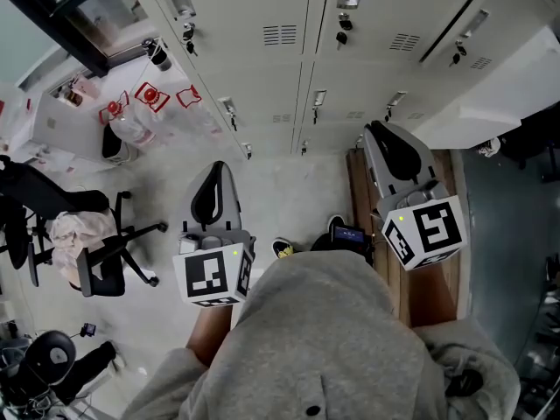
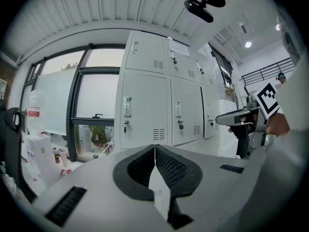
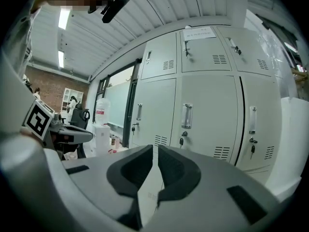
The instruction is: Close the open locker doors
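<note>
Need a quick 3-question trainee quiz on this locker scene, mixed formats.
1. True or false: the left claw grips a bottle.
2. At the head view's left, near the lockers, stands: A) an office chair B) a ladder C) a bicycle.
3. On which side of the head view does the open locker door stand?
Key: 1 false, it is shut and empty. 2 A. 3 the right.

Legible text: none is showing.
Paper notice [image 3: 198,32] on upper locker door [image 3: 205,57]: print is appearing too small to read.
</note>
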Demonstrator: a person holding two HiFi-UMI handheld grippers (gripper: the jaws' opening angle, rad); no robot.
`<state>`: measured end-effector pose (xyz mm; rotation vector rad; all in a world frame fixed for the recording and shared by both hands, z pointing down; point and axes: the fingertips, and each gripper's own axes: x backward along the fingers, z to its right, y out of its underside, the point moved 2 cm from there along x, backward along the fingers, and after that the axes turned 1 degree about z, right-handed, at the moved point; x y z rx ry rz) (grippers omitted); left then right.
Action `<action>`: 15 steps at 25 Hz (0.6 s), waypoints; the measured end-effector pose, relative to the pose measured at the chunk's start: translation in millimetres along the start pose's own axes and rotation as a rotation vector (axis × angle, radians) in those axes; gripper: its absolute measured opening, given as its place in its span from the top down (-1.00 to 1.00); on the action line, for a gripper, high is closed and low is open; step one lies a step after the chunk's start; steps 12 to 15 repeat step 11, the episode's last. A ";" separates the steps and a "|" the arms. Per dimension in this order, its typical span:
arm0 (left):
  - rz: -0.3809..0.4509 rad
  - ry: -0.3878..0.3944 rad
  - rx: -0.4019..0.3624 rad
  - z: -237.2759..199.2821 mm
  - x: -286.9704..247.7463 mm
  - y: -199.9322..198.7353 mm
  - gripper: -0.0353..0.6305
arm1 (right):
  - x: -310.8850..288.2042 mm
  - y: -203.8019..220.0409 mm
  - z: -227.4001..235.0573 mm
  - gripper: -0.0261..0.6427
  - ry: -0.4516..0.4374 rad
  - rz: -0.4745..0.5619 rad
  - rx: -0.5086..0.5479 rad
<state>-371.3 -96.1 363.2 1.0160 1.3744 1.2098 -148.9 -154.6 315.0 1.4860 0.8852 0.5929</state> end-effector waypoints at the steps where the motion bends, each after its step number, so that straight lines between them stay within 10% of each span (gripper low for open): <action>1: 0.000 0.001 -0.001 1.3 0.6 0.0 0.86 | 0.9 0.2 -0.9 0.77 -0.001 0.000 0.000; 15: 0.004 -0.003 -0.008 6.5 6.8 1.3 0.86 | 6.7 3.4 -5.4 0.77 0.001 0.014 -0.013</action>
